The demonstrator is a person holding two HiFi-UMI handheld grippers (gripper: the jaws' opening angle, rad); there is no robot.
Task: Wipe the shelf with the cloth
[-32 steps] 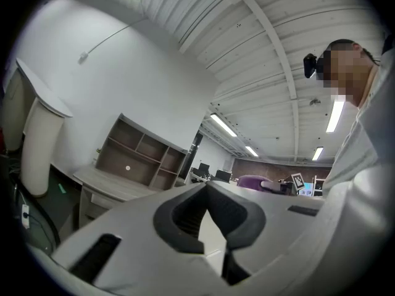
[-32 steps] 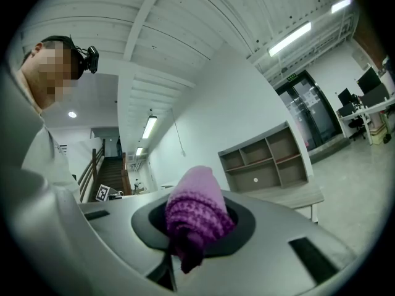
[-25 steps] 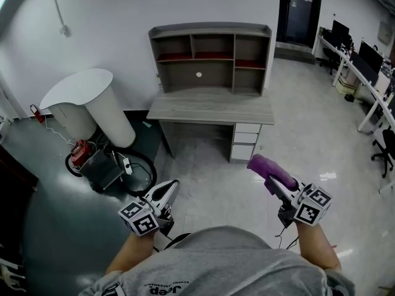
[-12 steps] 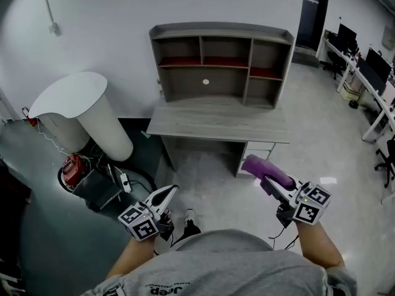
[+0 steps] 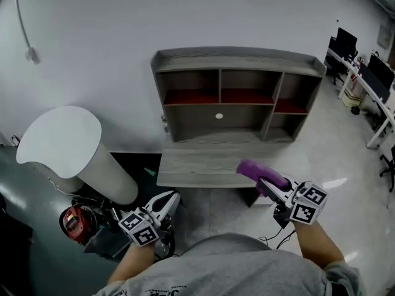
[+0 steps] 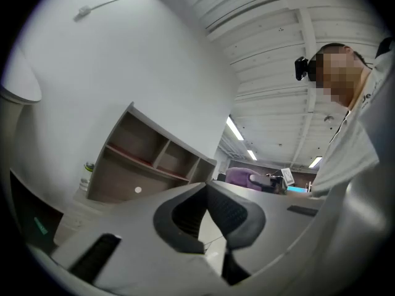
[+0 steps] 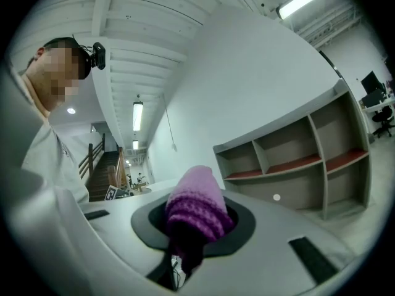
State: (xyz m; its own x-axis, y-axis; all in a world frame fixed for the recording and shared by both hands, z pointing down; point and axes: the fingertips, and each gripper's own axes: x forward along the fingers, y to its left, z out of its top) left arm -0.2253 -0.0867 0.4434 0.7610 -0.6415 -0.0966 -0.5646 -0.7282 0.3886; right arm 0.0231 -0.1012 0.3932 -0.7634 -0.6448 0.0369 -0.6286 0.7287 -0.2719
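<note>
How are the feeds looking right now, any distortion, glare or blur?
Head view: evenly lit, edges bow slightly, one glare patch on the floor. Both gripper views: heavy fisheye, black corners, the shelf curves; the cloth up close looks slightly soft.

— What colour is the cloth?
— Purple, knitted in lighter and darker purple bands.
— And the shelf?
— Grey wood grain, with red boards inside and a white dot on its back panel. The table has the same grey grain.
— The tools?
— The left tool and the right tool each bear black-and-white square markers. The wall is white; the floor is dark green at the left, pale at the right.
</note>
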